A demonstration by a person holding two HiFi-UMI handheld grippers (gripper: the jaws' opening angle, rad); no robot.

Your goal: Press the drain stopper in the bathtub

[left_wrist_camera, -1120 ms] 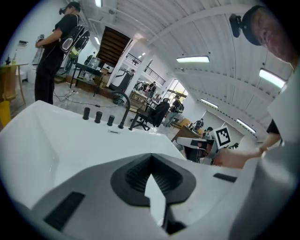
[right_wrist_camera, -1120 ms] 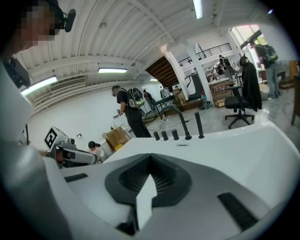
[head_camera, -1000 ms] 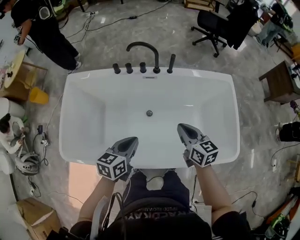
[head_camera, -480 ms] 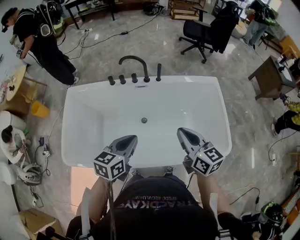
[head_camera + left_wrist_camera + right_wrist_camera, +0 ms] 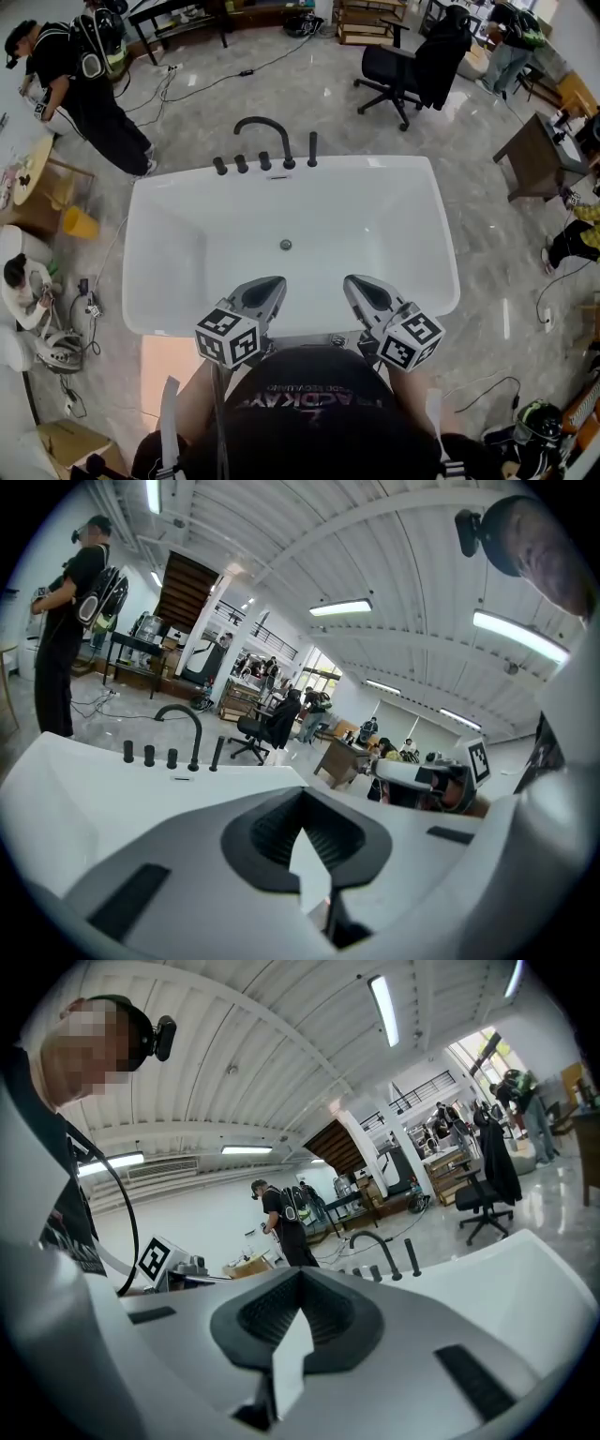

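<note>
From the head view, the white bathtub (image 5: 394, 216) is seen from above, and the drain stopper (image 5: 285, 245) is spotted in the middle of its floor, below the black faucet (image 5: 262, 131). Nothing is resting on the stopper, so the press is judged not yet made and the whole task is left to do. The left gripper (image 5: 267, 287) and the right gripper (image 5: 360, 285) are held side by side over the near rim, close to the person's body. Their tips are aimed forward into the tub and angled a little toward each other, both well apart from the stopper.

In the left gripper view, the fingers are seen pressed together at the tip, with nothing pinched between them. The far rim and the faucet are seen beyond, but the stopper is not shown here.

In the right gripper view it is the same story: the fingers are brought together and nothing is held. The gripper is pointed level across the rim toward the faucet, and the stopper is out of this view too.
</note>
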